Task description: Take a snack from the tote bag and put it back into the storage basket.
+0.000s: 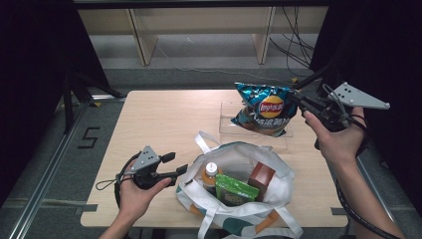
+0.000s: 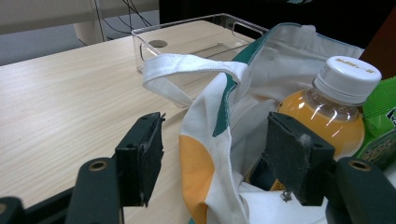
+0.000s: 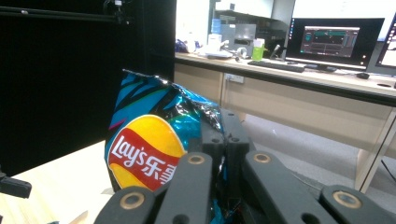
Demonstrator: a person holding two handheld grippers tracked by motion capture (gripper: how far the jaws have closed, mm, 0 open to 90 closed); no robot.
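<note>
The right gripper (image 3: 219, 154) has its jaws clamped on the edge of the chip bag (image 1: 263, 108), held up above the clear tray (image 1: 255, 134). The left gripper (image 2: 215, 163) stands wide, its jaws straddling the tote bag's (image 1: 239, 199) rim on the counter (image 1: 164, 114).

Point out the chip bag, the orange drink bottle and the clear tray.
chip bag (image 1: 266, 107), high view, on its logo.
orange drink bottle (image 2: 348, 77), left gripper view, on its white cap.
clear tray (image 1: 226, 117), high view, on its left wall.
</note>
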